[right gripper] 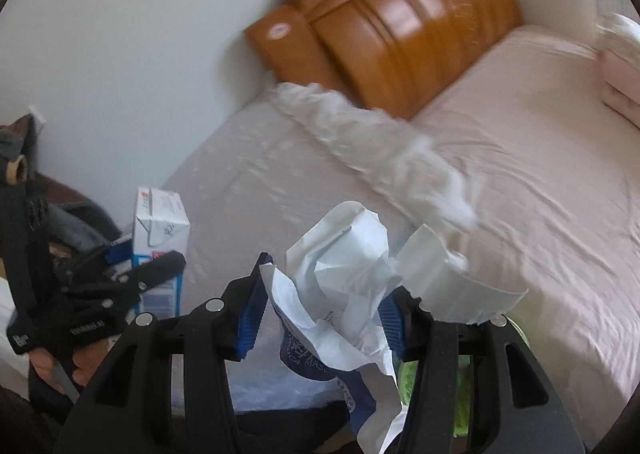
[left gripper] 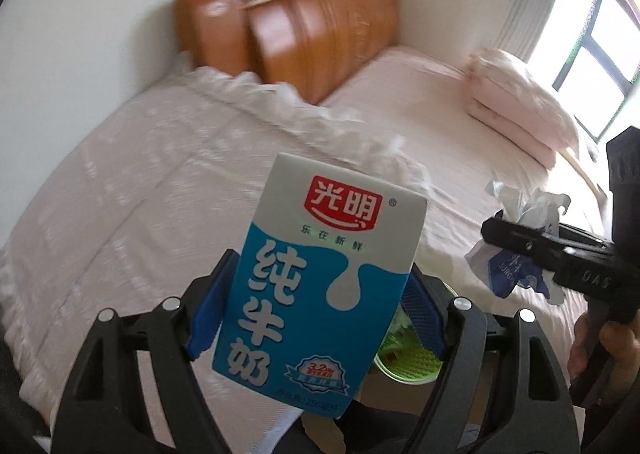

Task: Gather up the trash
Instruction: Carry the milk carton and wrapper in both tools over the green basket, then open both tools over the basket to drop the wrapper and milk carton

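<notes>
My left gripper (left gripper: 316, 290) is shut on a blue and white milk carton (left gripper: 316, 278) with a red logo, held upright above the bed. My right gripper (right gripper: 320, 306) is shut on a crumpled white and blue mask wrapper (right gripper: 340, 294), also held in the air. In the left wrist view the right gripper (left gripper: 540, 250) shows at the right with the wrapper (left gripper: 516, 238) in it. In the right wrist view the left gripper (right gripper: 120, 282) shows at the left with the carton (right gripper: 158, 230).
A bed with a pink sheet (left gripper: 420, 114) and a white lace-edged cover (left gripper: 160, 158) fills both views. An orange wooden headboard (left gripper: 312, 22) stands against the wall. Folded pink bedding (left gripper: 520, 106) lies near the window. A green basket (left gripper: 408, 362) sits below the grippers.
</notes>
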Motion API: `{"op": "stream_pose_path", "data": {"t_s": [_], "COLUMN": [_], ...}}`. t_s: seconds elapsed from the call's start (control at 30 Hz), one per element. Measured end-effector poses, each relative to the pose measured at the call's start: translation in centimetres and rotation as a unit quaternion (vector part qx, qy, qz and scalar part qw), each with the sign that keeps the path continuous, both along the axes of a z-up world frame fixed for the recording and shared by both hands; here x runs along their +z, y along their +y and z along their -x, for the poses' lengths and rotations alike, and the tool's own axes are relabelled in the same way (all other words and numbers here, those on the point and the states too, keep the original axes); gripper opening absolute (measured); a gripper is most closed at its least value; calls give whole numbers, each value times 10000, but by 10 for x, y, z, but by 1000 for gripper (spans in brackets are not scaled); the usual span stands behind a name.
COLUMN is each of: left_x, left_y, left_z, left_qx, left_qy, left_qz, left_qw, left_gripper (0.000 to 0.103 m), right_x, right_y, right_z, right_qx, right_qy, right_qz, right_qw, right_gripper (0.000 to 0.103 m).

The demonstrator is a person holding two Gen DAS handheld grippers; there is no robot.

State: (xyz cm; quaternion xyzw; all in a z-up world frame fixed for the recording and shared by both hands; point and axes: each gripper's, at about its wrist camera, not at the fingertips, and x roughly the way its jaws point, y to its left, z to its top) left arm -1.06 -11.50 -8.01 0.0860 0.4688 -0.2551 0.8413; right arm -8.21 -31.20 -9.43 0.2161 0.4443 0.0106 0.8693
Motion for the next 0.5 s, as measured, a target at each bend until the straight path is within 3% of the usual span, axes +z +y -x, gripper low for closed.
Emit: {"op": "stream_pose_path", "data": {"t_s": [0.13, 0.2, 0.27, 0.33, 0.4, 0.5], "left_x": [-6, -12, -18, -28, -37, -57], "left_y": [-34, -49, -66, -86, -104, -138], "left_z": [17, 24, 33, 40, 49, 61], "left_qx": [-638, -893, -1203, -1516, -1751, -2133], "left_qy": [69, 100, 196, 335, 406, 496], "left_qz": [-70, -143, -198, -304, -429, -602], "left_qw": [9979, 9959, 9923, 9874, 9828, 9739], "left_gripper": [75, 75, 75, 75, 75, 75], "right_x": [-52, -93, -134, -165, -177, -167], "right_y": [-20, -31, -40, -50, -65, -86], "right_z": [26, 35, 43, 53, 67, 91], "right_qx": [-394, -587, -774, -984, -1325, -1784], "right_qy": [563, 1009, 1501, 1905, 2118, 2014], "right_qz": [412, 305, 240, 181, 100, -18], "right_qw": [9968, 9927, 9853, 9766, 9682, 9631], "right_gripper": [57, 67, 92, 94, 94, 101]}}
